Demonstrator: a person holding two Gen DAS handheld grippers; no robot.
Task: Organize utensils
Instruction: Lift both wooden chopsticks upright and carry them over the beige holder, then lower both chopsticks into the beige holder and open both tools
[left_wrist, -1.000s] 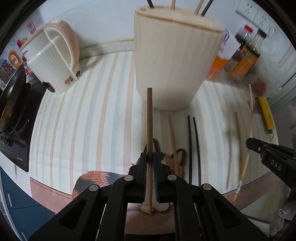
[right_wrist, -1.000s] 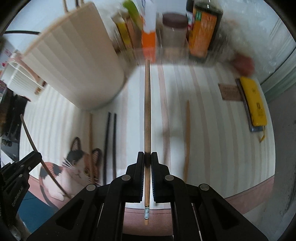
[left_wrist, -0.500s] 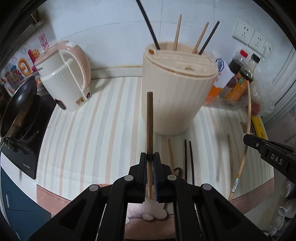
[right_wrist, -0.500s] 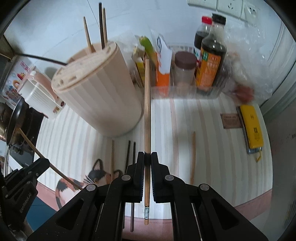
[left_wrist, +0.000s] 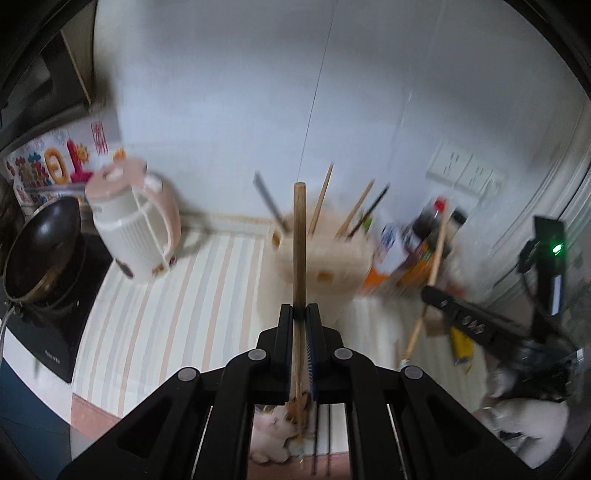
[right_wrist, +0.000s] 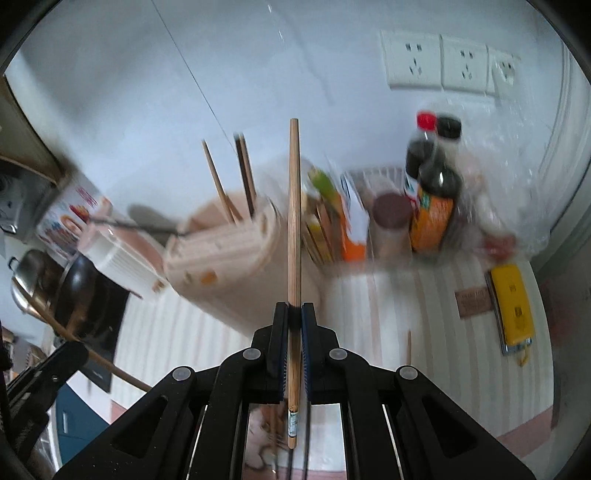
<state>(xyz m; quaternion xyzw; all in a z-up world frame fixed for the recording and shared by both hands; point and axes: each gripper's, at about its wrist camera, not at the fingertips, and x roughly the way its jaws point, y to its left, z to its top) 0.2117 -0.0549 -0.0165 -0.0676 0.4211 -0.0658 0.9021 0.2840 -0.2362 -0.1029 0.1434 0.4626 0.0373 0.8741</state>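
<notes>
Chopsticks now ride high: the left gripper (left_wrist: 300, 314) and right gripper (right_wrist: 294, 310), each clamped on a wooden chopstick (left_wrist: 299, 243) (right_wrist: 294, 206), have lifted from the striped mat to above the holder (left_wrist: 321, 251), likely ready for slotting in.

L gripper (left_wrist: 299, 314), R gripper (right_wrist: 294, 310) clamped.

Soft daylight, motion blur, fisheye-bent edges
</notes>
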